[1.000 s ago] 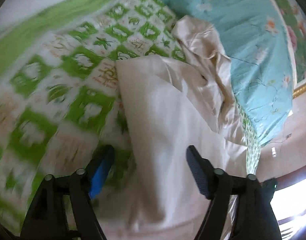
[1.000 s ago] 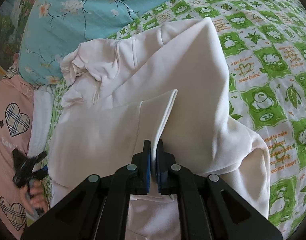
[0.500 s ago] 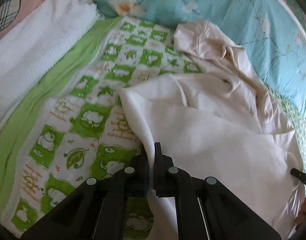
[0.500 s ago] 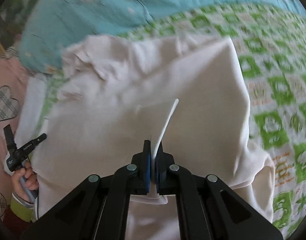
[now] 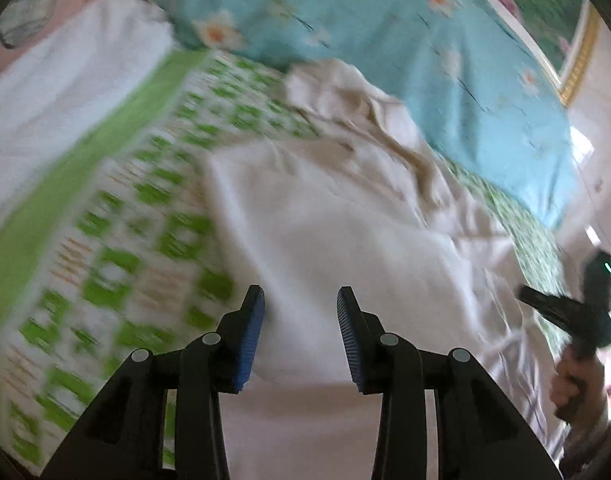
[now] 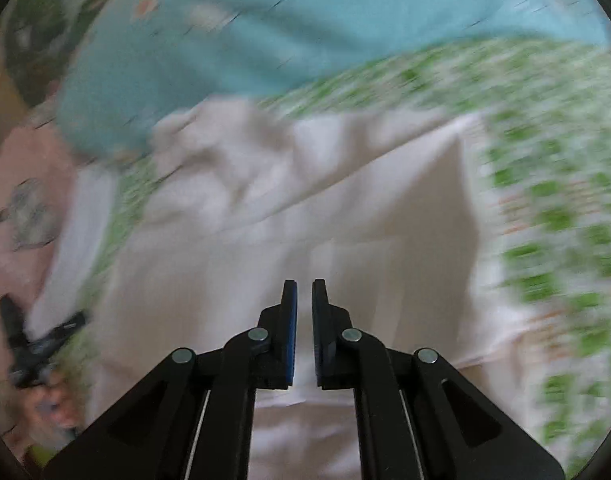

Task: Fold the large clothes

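Soft daylight, glare blown out at 3 o'clock in the left view. Heavy motion blur smears both, worst in the right; fisheye rims darken everywhere.

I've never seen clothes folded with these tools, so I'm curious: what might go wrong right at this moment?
Both views are blurred, so the tools seem to be moving fast. The left gripper is open above the cream garment, so the fold it made could spring back or slide. The right gripper is barely parted with cloth just beyond it; I cannot tell if it has fully let go, and pulling away might drag the layer. The crumpled part near the blue pillow may stay bunched.
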A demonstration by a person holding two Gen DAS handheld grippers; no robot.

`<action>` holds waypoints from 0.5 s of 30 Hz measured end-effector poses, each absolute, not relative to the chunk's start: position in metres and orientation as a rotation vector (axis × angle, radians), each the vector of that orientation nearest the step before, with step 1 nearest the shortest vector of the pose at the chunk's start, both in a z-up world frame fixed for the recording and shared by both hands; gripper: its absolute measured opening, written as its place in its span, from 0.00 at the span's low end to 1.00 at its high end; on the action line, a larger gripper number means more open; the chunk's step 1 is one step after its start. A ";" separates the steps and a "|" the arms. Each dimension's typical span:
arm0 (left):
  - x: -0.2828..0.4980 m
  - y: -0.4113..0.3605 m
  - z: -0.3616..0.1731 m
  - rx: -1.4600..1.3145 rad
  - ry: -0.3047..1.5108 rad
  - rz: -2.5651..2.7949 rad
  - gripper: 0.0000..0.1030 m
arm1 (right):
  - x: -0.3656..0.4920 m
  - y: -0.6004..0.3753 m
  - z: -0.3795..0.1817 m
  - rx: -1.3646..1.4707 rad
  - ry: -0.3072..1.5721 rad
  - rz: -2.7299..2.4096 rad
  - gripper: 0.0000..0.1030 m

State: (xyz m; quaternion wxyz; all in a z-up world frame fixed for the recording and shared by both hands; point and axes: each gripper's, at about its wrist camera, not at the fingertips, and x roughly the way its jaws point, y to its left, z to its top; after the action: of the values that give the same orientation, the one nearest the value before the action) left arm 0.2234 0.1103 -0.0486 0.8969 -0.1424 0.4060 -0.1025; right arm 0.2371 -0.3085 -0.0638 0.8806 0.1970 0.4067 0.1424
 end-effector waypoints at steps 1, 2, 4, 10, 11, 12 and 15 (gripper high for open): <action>0.223 0.104 -0.054 -0.273 0.853 -0.215 0.37 | 0.241 -0.302 -0.070 0.421 0.881 0.340 0.07; 0.223 0.101 -0.059 -0.258 0.864 -0.212 0.37 | 0.245 -0.296 -0.078 0.404 0.914 0.350 0.07; 0.228 0.100 -0.076 -0.243 0.919 -0.188 0.35 | 0.250 -0.293 -0.091 0.346 0.959 0.295 0.07; 0.232 0.107 -0.087 -0.288 0.947 -0.166 0.23 | 0.246 -0.330 -0.108 0.469 0.968 0.249 0.06; 0.231 0.106 -0.085 -0.287 0.950 -0.164 0.24 | 0.245 -0.331 -0.105 0.461 0.966 0.246 0.07; 0.232 0.105 -0.082 -0.287 0.956 -0.164 0.28 | 0.244 -0.329 -0.103 0.454 0.967 0.243 0.07; 0.234 0.101 -0.069 -0.315 0.947 -0.188 0.39 | 0.247 -0.327 -0.097 0.454 0.960 0.244 0.09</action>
State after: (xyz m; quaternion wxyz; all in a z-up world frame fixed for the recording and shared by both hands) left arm 0.2338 0.1014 -0.0685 0.8737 -0.1506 0.4536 -0.0901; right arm 0.2470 -0.3270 -0.0970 0.8551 0.2160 0.4568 0.1161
